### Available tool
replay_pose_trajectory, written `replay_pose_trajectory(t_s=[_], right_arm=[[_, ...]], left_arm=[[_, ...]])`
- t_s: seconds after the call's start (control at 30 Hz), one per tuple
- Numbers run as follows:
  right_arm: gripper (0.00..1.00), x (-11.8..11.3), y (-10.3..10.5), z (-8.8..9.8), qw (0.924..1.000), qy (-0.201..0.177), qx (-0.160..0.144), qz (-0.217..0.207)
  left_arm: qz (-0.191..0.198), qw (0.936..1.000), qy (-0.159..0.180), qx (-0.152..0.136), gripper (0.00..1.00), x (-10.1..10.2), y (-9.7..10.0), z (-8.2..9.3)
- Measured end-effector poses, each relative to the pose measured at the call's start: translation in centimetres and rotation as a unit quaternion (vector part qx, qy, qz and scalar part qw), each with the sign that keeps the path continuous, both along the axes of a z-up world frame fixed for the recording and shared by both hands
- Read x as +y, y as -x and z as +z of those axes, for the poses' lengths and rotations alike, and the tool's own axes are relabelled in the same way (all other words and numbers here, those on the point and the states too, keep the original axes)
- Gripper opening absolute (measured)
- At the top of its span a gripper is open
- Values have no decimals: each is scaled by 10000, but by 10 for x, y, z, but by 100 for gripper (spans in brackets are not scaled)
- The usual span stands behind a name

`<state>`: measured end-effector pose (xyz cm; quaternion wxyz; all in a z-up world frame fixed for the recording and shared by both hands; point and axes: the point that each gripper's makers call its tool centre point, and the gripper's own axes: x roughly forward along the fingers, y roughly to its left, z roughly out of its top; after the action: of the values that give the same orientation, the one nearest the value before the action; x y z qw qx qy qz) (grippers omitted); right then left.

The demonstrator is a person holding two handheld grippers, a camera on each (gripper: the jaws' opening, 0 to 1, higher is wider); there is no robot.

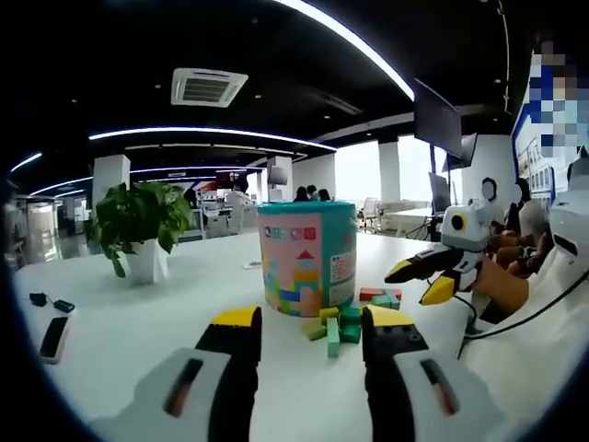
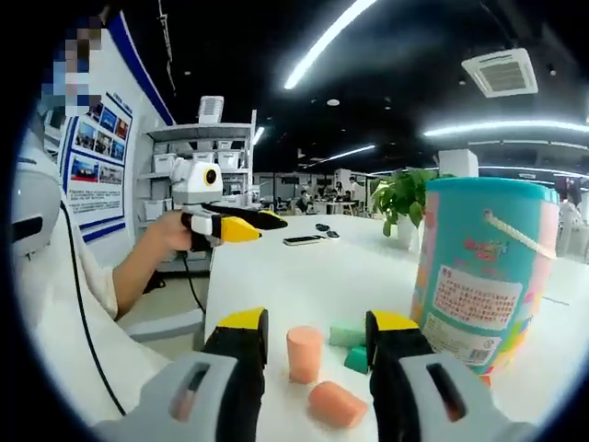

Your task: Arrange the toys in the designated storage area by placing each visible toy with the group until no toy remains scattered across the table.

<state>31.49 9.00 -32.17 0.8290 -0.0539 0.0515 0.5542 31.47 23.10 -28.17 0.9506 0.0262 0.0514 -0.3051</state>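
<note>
In the left gripper view, the left tool [image 1: 311,333] hovers with its jaws wide and nothing between them; the toy bucket [image 1: 307,256] stands just ahead on the white tabletop [image 1: 138,322], with scattered blocks [image 1: 342,324] at its base.

In the right gripper view, the right tool [image 2: 317,333] is spread wide too, holding nothing, with a peach cylinder [image 2: 305,353] upright between its tips and the bucket [image 2: 482,272] to its right.
</note>
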Motion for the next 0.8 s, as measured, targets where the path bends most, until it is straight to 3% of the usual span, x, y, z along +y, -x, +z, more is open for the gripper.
replay_pose_trajectory(t_s=[0.23, 0.37, 0.57, 0.63, 0.67, 0.73, 0.77, 0.8], right_arm=[[38, 16, -2, -15, 9993, 356, -70, 24], [42, 26, 0, -30, 9989, 304, 339, 85], [42, 34, -1, -43, 9984, 465, 309, 16], [39, 36, -1, -47, 9981, 542, 282, -17], [36, 36, 0, -54, 9968, 761, 250, 28], [21, 36, -3, -58, 9963, 839, 165, -72], [21, 37, -5, -51, 9971, 755, -56, -67], [21, 37, -1, -53, 9970, 769, 79, -39]], left_arm=[[89, 10000, -35, -26, 45, 5, -1, -1], [78, 9999, -73, 14, 45, 4, -2, -4], [53, 9999, -75, 61, 45, 0, -3, -7], [33, 9999, -84, 83, 45, -2, -3, -9], [7, 9999, -93, 101, 45, -4, -4, -10], [-12, 9999, -89, 106, 45, -6, -4, -11], [-31, 9999, -89, 111, 45, -7, -3, -11], [-40, 9999, -94, 115, 45, -7, -3, -11]])
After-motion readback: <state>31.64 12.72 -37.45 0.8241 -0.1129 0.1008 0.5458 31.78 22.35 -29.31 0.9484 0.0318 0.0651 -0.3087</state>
